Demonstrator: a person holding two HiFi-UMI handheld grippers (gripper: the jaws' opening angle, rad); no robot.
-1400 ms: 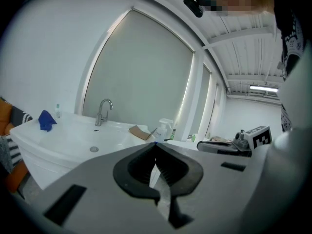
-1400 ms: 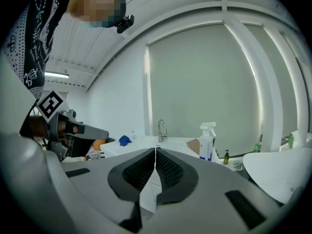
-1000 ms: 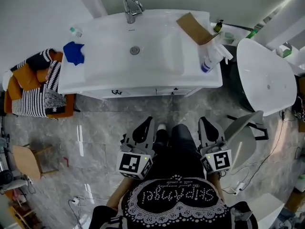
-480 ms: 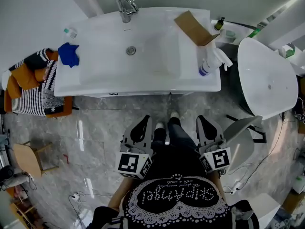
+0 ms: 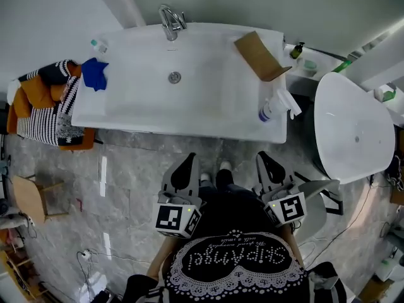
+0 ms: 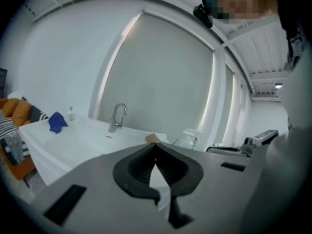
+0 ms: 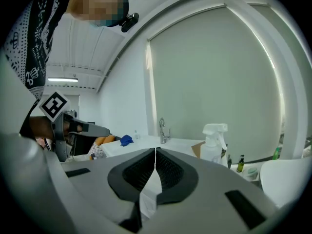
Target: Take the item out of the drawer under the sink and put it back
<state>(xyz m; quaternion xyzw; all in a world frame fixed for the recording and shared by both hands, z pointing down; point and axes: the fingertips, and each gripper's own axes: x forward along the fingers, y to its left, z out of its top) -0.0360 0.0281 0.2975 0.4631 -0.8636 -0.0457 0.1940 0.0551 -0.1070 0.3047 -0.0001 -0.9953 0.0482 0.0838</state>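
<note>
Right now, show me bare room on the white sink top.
Free: the basin around the round metal drain, and the front rim of the white sink top between the crumpled blue cloth and the white spray bottle. Crowded: the right end, with the brown cardboard piece and spray bottle; the left end, with the cloth and a small clear bottle.

Grey marble floor (image 5: 126,182), pale wall (image 5: 44,17), striped cushions (image 5: 43,117).

drawer hidden under sink (image 5: 208,100), bottle (image 5: 96,45) label illegible
</note>
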